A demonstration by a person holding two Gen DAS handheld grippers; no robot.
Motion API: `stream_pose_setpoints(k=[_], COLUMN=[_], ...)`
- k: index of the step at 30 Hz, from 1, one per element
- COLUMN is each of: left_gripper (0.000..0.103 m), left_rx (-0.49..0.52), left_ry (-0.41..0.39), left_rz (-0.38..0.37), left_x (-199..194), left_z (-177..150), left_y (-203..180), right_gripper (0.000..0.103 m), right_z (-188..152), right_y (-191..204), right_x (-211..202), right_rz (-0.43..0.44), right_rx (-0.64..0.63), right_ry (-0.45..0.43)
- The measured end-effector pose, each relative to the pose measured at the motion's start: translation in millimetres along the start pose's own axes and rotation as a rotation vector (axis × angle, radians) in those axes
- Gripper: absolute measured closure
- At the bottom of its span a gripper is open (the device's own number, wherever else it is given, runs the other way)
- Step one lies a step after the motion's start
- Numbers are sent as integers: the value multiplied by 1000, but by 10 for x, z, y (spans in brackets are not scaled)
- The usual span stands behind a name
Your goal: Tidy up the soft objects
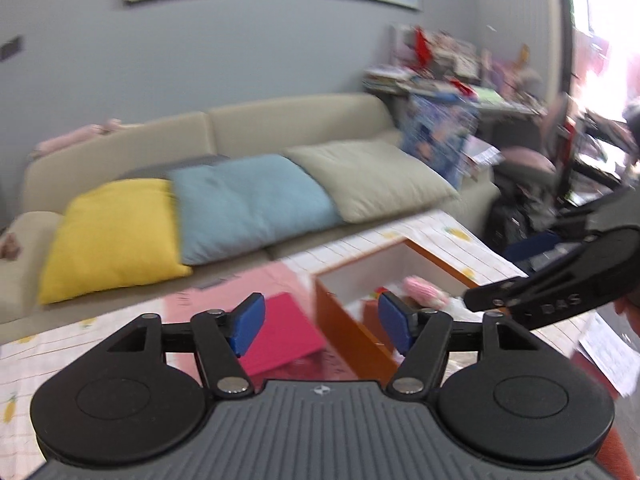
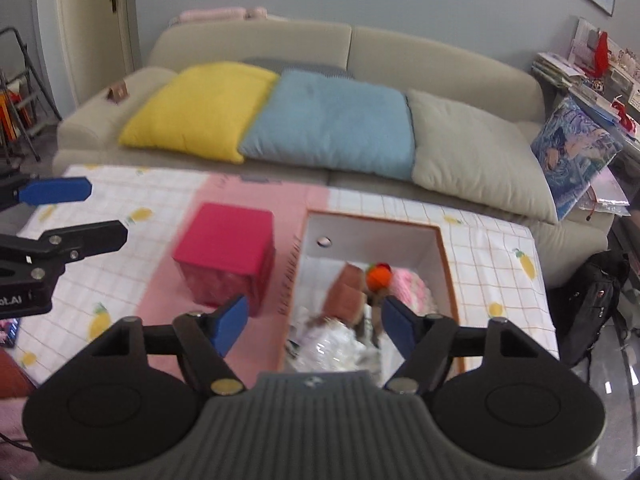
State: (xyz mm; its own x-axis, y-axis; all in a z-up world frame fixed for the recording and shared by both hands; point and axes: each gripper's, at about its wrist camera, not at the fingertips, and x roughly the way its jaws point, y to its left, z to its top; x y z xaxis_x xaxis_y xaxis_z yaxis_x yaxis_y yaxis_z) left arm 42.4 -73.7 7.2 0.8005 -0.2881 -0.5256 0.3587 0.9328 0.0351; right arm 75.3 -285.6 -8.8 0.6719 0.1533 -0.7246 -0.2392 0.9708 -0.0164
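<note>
An orange box (image 2: 448, 272) with white inner walls stands open on the table. It holds a pink knitted toy (image 2: 412, 286), an orange ball toy (image 2: 378, 276), a brown soft item (image 2: 346, 292) and crumpled white plastic (image 2: 336, 344). My right gripper (image 2: 316, 326) is open and empty just above the box's near end. My left gripper (image 1: 322, 324) is open and empty, hovering left of the box (image 1: 352, 332), where the pink toy (image 1: 426, 294) shows. The right gripper reaches into the left wrist view (image 1: 480, 300); the left gripper shows at the right wrist view's left edge (image 2: 104, 212).
A magenta cube (image 2: 224, 256) sits on the table left of the box. The table has a pineapple-print cloth (image 2: 500, 248). Behind it is a beige sofa (image 2: 440, 64) with yellow (image 2: 200, 108), blue (image 2: 332, 120) and grey-green (image 2: 472, 148) cushions. Cluttered shelves (image 1: 440, 68) stand at right.
</note>
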Motion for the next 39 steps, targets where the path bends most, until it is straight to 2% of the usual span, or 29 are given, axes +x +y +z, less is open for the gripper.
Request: stream_pose_setpoints(k=[2, 5, 7, 10, 12, 15, 18, 20, 22, 26, 32, 39], left_gripper=[24, 20, 17, 13, 13, 13, 13, 13, 13, 13, 13, 13], left_rx=[-30, -103, -148, -166, -159, -166, -219, -259, -264, -199, -156, -164], left_ry=[-27, -65, -82, -96, -86, -50, -14, 11, 38, 69, 117, 142], left_rz=[51, 120, 173, 254, 283, 289, 313, 320, 331, 342, 307, 293], left_x=[-137, -293, -360, -435, -454, -465, -457, -485, -456, -402, -308, -276], left_z=[-75, -214, -312, -473, -573, -717, -825, -916, -982, -1078, -1107, -1085], left_y=[113, 270, 366, 447, 458, 456, 437, 442, 417, 247, 68, 58], right_gripper=[26, 17, 16, 8, 6, 4, 3, 3, 3, 3, 3, 3], right_z=[-26, -107, -182, -335, -450, -626, -782, -867, -942, -1032, -1126, -1150], right_y=[150, 377, 504, 655, 737, 871, 977, 985, 965, 919, 859, 799], right_x=[-82, -177, -214, -244, -259, -272, -271, -253, -233, -127, -50, 18], right_rz=[-3, -23, -34, -52, -82, -145, -222, -244, -237, -213, -197, -190], right_rx=[29, 64, 105, 172, 211, 210, 161, 162, 179, 195, 208, 234], right_ry=[-44, -102, -141, -176, -203, -247, -266, -269, -255, -213, -177, -147])
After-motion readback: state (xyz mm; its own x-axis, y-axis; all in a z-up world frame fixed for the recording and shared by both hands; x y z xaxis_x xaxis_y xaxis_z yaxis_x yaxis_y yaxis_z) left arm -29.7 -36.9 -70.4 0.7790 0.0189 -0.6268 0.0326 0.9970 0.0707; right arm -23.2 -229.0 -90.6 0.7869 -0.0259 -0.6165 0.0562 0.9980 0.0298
